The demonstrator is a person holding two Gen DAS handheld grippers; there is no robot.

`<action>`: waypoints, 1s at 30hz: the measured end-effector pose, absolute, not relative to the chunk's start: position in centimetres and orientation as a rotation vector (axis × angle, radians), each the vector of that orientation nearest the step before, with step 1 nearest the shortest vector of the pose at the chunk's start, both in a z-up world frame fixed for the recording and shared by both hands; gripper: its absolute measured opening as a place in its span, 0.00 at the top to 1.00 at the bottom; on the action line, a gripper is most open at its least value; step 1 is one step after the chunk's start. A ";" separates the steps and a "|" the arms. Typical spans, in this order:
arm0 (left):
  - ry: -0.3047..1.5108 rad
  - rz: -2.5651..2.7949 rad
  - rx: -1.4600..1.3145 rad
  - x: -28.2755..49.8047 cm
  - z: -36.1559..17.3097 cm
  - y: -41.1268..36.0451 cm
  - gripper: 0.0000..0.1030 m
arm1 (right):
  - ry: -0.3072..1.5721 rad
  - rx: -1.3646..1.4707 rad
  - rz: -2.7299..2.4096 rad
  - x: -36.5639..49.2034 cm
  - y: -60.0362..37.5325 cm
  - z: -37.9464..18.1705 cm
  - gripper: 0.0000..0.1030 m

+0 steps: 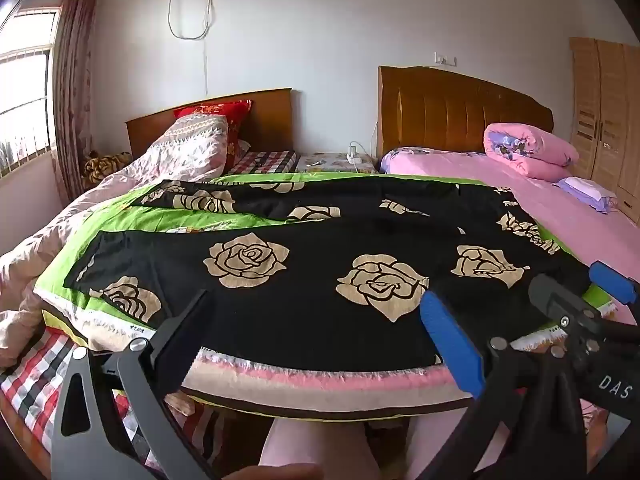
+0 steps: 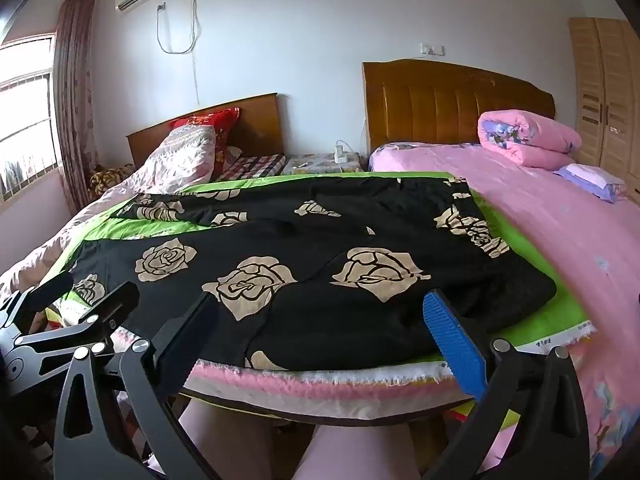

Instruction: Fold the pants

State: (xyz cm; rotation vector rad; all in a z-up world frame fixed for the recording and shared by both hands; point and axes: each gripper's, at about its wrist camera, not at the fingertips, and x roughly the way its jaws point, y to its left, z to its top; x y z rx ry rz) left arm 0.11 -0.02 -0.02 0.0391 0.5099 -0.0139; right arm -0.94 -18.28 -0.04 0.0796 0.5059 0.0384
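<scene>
In the left wrist view, the black pants (image 1: 320, 248) with beige rose prints lay spread flat across the middle of the frame on a green sheet (image 1: 132, 216) over a padded board (image 1: 304, 380) with a pink fringe. The left gripper (image 1: 316, 332) filled the lower frame, its jaws wide apart and holding nothing, the tips just over the near hem of the pants. At lower right the right gripper (image 1: 576, 284) showed its blue pad, also spread open. A pink bed (image 1: 580, 216) lay at right.

In the right wrist view, the pants (image 2: 304, 252) again covered the centre, waistband seemingly toward the right, though folds blurred it. The right gripper (image 2: 320, 332) stood open and empty at the bottom; the left gripper (image 2: 76, 292) sat at lower left, open.
</scene>
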 end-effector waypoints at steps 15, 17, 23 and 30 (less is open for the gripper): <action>0.515 -0.010 0.034 0.0 -0.4 0.6 0.01 | 0.513 0.084 0.046 -0.9 -17.5 -0.1 0.04; 0.516 -0.009 0.035 0.0 -0.4 0.6 0.01 | 0.515 0.088 0.048 -0.8 -17.8 -0.1 0.04; 0.521 -0.006 0.036 -0.1 -0.9 0.7 0.01 | 0.529 0.101 0.062 -0.9 -18.0 -1.0 0.04; 0.531 -0.002 0.035 0.1 -1.2 0.9 0.01 | 0.537 0.109 0.066 -0.8 -18.1 -1.2 0.04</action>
